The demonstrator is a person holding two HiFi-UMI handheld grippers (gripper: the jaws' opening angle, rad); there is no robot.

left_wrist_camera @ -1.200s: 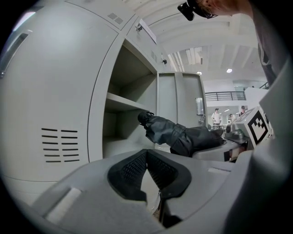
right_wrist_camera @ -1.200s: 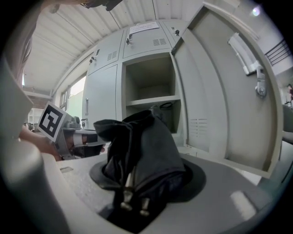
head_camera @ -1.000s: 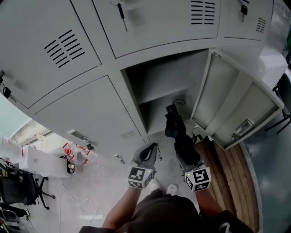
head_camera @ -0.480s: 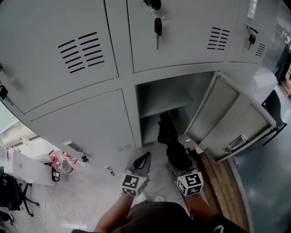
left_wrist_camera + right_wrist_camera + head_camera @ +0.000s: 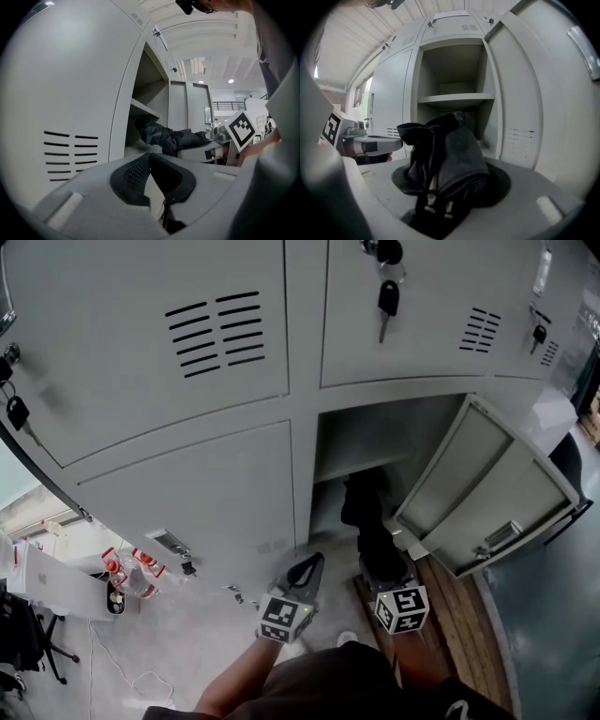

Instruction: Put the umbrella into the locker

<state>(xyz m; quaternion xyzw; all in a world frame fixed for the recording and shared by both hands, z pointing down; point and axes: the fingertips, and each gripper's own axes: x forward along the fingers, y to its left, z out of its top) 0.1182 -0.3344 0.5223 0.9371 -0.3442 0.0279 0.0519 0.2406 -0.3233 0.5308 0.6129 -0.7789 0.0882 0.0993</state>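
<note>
A black folded umbrella (image 5: 366, 517) sticks out forward from my right gripper (image 5: 380, 563), which is shut on its rear end. Its front end reaches into the open locker (image 5: 375, 442), in the lower space under the shelf (image 5: 361, 463). In the right gripper view the umbrella (image 5: 450, 154) bulges between the jaws of the right gripper (image 5: 450, 187), facing the shelf (image 5: 457, 97). My left gripper (image 5: 307, 570) hangs to the left of the umbrella, shut and empty, in front of the closed neighbouring door. From the left gripper view the umbrella (image 5: 173, 138) shows side-on, entering the locker.
The locker's door (image 5: 487, 488) stands swung open to the right. Keys (image 5: 384, 301) hang from the upper locker doors. A wooden floor strip (image 5: 455, 615) runs at the right. Bottles (image 5: 127, 573) and a white box stand on the floor at the left, with an office chair (image 5: 23, 638) beyond.
My right gripper has carried the umbrella forward, so its front end now lies under the locker's shelf. The left gripper has stayed about where it was.
</note>
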